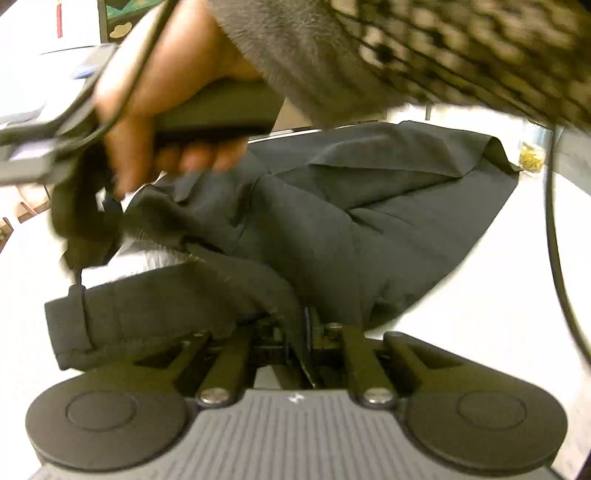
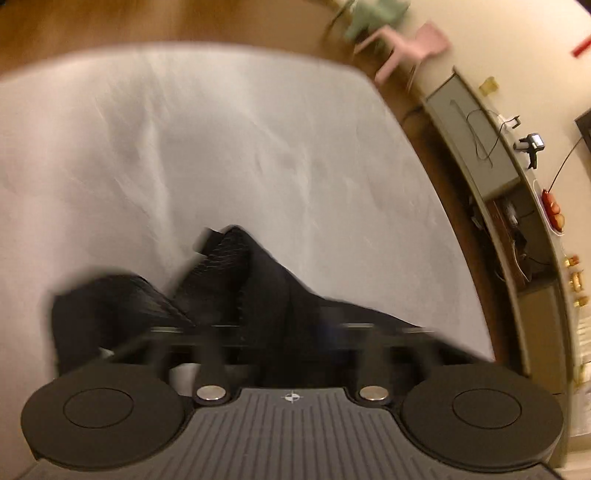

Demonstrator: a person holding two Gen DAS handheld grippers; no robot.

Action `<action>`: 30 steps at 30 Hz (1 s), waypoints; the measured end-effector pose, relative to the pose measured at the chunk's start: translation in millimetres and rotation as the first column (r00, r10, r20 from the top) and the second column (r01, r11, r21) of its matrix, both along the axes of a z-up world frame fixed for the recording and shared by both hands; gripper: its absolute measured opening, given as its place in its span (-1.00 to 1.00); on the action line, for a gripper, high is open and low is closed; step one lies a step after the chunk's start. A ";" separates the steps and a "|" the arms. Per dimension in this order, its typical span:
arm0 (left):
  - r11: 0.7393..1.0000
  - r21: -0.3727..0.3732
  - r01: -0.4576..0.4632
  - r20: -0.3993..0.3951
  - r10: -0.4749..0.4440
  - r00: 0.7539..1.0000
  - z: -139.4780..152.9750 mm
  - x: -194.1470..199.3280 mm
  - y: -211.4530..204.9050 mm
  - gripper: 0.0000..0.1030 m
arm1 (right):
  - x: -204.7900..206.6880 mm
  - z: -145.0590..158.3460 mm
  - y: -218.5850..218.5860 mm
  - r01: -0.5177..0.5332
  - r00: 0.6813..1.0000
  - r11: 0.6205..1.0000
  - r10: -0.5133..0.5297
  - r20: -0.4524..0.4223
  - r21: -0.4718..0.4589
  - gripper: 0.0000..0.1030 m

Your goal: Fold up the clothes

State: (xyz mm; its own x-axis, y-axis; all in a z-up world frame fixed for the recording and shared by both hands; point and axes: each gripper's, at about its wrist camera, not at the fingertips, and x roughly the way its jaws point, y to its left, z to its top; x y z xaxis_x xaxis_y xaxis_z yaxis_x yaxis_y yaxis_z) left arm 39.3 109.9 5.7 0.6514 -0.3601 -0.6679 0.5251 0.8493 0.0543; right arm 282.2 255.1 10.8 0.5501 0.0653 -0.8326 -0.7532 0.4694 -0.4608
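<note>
Dark cloth fills most of what we see from the left wrist: a charcoal garment (image 1: 332, 206) lies spread and rumpled across the white bench (image 1: 480, 295), one pointed corner reaching toward the far edge near a small clear jar of yellow bits (image 1: 532, 158). Our left gripper (image 1: 301, 332) has its jaws drawn together on a fold of that garment, the fabric running straight down into the narrow gap between them. A banded hem or cuff of the same cloth lies just to the left of the jaws, resting on the bench.

Above the garment a hand (image 1: 166, 99) grips the handle of the right gripper (image 1: 88, 229), which is blurred and points down at the near-left edge of the cloth — a patterned sleeve (image 1: 461, 48) crosses the top of this view.

From the right wrist, everything is smeared by motion. Black fabric (image 2: 255, 291) bunches up directly ahead of the right gripper, rising in a peak over the pale bench surface (image 2: 221, 140). We cannot make out the jaws themselves through the blur and the cloth, but they are brought fully together, and whether they have caught the fabric we cannot tell. Beyond the bench edge a wooden floor (image 2: 184, 22) and a long grey shelf (image 2: 476, 147) with cables show along the wall.
</note>
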 end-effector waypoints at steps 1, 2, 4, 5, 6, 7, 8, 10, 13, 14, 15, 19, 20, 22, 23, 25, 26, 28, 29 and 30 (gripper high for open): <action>1.000 -0.018 -0.020 0.008 0.020 1.000 6.6 -1.5 7.2 -0.87 | 1.0 11.8 -4.0 -0.007 1.000 1.000 0.007 0.019 0.012 -0.98; 0.998 -0.038 -0.042 0.016 0.043 0.999 13.7 -3.3 14.6 -0.88 | -1.5 30.6 -8.5 -0.009 0.998 0.999 0.006 0.056 0.049 -0.98; 0.991 -0.102 -0.091 0.072 0.098 0.993 39.4 -8.8 32.5 -0.88 | -15.7 86.8 -19.1 -0.010 0.985 0.982 -0.023 0.173 0.187 -0.98; 0.982 -0.157 -0.108 0.100 0.124 0.987 54.8 -14.2 45.8 -0.88 | -25.1 115.2 -25.8 -0.018 0.971 0.966 -0.044 0.234 0.257 -0.99; 0.971 -0.204 -0.123 0.118 0.149 0.982 66.2 -17.3 57.8 -0.88 | -38.4 143.9 -34.2 -0.036 0.947 0.947 -0.070 0.313 0.319 -0.99; 0.959 -0.248 -0.137 0.132 0.174 0.976 76.8 -19.8 69.3 -0.88 | -52.2 168.9 -42.7 -0.051 0.913 0.931 -0.103 0.396 0.361 -0.98; 0.948 -0.276 -0.155 0.139 0.200 0.970 83.3 -18.7 78.9 -0.88 | -64.8 189.2 -52.0 -0.061 0.875 0.916 -0.142 0.463 0.397 -0.98; 0.929 -0.292 -0.230 0.113 0.272 0.956 82.8 -4.2 94.0 -0.88 | -71.2 209.6 -65.5 -0.059 0.812 0.881 -0.231 0.536 0.469 -0.98; 0.880 -0.283 -0.381 0.005 0.398 0.917 70.1 27.3 119.7 -0.88 | -36.2 180.6 -67.2 -0.004 0.763 0.869 -0.317 0.563 0.494 -0.89; 0.857 -0.275 -0.435 -0.045 0.441 0.896 62.6 37.7 130.1 -0.88 | -16.1 162.2 -69.4 0.041 0.805 0.874 -0.316 0.503 0.484 -0.54; 0.832 -0.266 -0.488 -0.094 0.481 0.872 54.9 47.6 140.7 -0.88 | 7.4 144.4 -76.0 0.112 0.874 0.876 -0.312 0.373 0.470 -0.25; 0.765 -0.274 -0.582 -0.153 0.563 0.812 45.7 63.8 176.9 -0.88 | 10.9 127.8 -145.8 0.299 0.888 0.659 -0.457 0.053 0.690 0.28; 0.758 -0.283 -0.587 -0.155 0.568 0.808 46.4 65.7 183.4 -0.85 | 0.1 125.9 -162.6 0.311 0.890 0.627 -0.456 0.013 0.715 0.44; 0.754 -0.311 -0.579 -0.167 0.556 0.814 50.6 68.1 190.0 -0.84 | -33.7 119.5 -195.0 0.307 0.898 0.640 -0.440 0.009 0.704 0.54; 0.764 -0.307 -0.567 -0.166 0.543 0.823 51.7 69.9 187.5 -0.80 | -52.3 116.7 -210.4 0.297 0.901 0.659 -0.433 0.025 0.691 0.57; 0.790 -0.296 -0.537 -0.161 0.513 0.843 53.4 73.6 180.6 -0.81 | -89.5 106.7 -236.2 0.274 0.896 0.691 -0.436 0.084 0.669 0.70; 0.816 -0.280 -0.506 -0.141 0.487 0.862 53.1 70.8 172.3 -0.77 | -100.3 104.7 -247.2 0.271 0.891 0.689 -0.444 0.095 0.673 0.71; 0.867 -0.242 -0.436 -0.094 0.427 0.899 52.2 63.3 153.8 -0.70 | -110.7 107.0 -271.2 0.280 0.877 0.663 -0.471 0.096 0.694 0.71; 0.889 -0.222 -0.400 -0.072 0.395 0.916 51.7 59.6 144.5 -0.70 | -115.9 108.1 -283.1 0.284 0.870 0.650 -0.484 0.096 0.705 0.71; 0.910 -0.200 -0.364 -0.051 0.361 0.931 51.2 55.9 135.3 -0.70 | -118.6 111.3 -292.3 0.286 0.864 0.632 -0.496 0.092 0.721 0.71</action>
